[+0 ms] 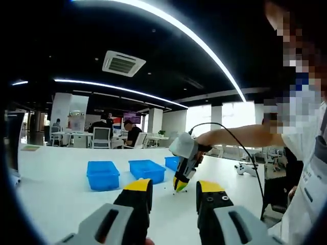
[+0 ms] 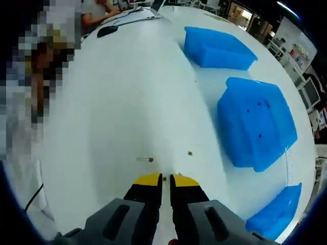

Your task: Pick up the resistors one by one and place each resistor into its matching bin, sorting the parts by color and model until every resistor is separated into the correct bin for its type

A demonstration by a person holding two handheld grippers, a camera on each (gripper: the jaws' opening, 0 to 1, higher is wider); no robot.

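Right gripper (image 2: 166, 177) is tip-down at the white table (image 2: 117, 102), jaws nearly together on what looks like a resistor (image 2: 164, 178), a small dark speck in the slit. Left gripper (image 1: 175, 187) hangs clear above the table, jaws apart, empty. Two more resistors lie loose just ahead: one (image 2: 145, 160) to the left, one (image 2: 190, 152) to the right. The middle blue bin (image 2: 255, 122) already holds a few dark parts; the far bin (image 2: 217, 48) looks empty. Sorting looks partway done.

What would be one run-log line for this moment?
left hand-held gripper: open, above white table | right hand-held gripper: jaws nearly closed on small resistor | three blue plastic bins: beyond
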